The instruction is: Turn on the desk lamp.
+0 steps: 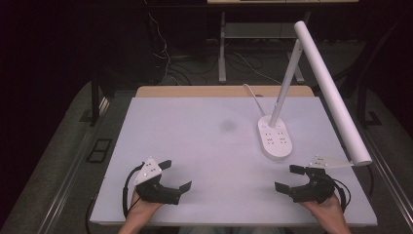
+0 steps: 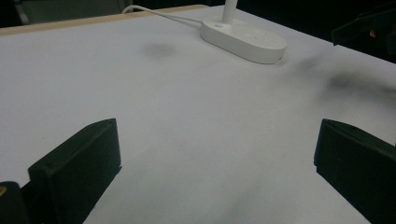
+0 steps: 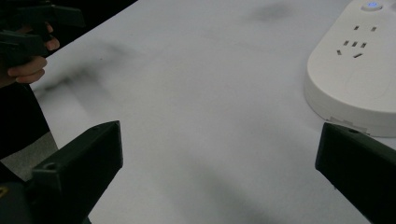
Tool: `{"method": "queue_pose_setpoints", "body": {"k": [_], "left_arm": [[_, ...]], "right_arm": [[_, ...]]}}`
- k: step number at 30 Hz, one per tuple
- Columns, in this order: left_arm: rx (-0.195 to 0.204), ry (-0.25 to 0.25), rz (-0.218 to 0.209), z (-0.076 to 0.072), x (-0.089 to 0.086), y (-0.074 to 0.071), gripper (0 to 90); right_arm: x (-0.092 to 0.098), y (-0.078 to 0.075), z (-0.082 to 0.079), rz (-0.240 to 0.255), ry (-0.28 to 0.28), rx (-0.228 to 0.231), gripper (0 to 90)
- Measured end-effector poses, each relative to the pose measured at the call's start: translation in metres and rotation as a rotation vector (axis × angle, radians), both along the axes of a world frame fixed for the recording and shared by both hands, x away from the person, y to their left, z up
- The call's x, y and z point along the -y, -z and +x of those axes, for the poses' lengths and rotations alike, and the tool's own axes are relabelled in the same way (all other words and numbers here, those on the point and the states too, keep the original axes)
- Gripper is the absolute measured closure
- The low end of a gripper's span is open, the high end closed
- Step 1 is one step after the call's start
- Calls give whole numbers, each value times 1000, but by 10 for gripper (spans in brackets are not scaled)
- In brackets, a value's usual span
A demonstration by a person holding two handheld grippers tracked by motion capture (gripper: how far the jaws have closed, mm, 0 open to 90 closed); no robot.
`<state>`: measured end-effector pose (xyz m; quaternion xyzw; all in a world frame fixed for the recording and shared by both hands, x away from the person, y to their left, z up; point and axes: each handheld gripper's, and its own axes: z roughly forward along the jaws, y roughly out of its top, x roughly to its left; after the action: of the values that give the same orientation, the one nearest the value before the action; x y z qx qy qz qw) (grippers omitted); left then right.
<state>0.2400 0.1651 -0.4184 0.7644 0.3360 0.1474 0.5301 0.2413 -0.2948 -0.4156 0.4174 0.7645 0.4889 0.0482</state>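
Two grippers at near table [image 1: 195, 146] edge: left gripper [image 1: 175, 175] and right gripper [image 1: 287, 178], jaws spread, both empty, angled inward. One desk lamp [image 1: 275, 139] stands just beyond the right gripper, untouched.

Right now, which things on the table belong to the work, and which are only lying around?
Belongs to the work:
- white desk lamp with sockets in its base, nearest the grippers
- left hand-held gripper, open
- right hand-held gripper, open

Just around:
- lamp's white cable
- dark smudge on the white table
- cables on the floor behind
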Motion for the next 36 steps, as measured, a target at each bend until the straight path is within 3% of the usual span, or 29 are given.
{"method": "queue_pose_setpoints", "body": {"k": [17,36], "left_arm": [[-10,2,3,0,2,2,0],[-12,0,9,1,3,3,0]], "right_arm": [[-9,-10,6,-41,-37,-30,1],[-12,-30,29,-50,-53,-26,2]]}}
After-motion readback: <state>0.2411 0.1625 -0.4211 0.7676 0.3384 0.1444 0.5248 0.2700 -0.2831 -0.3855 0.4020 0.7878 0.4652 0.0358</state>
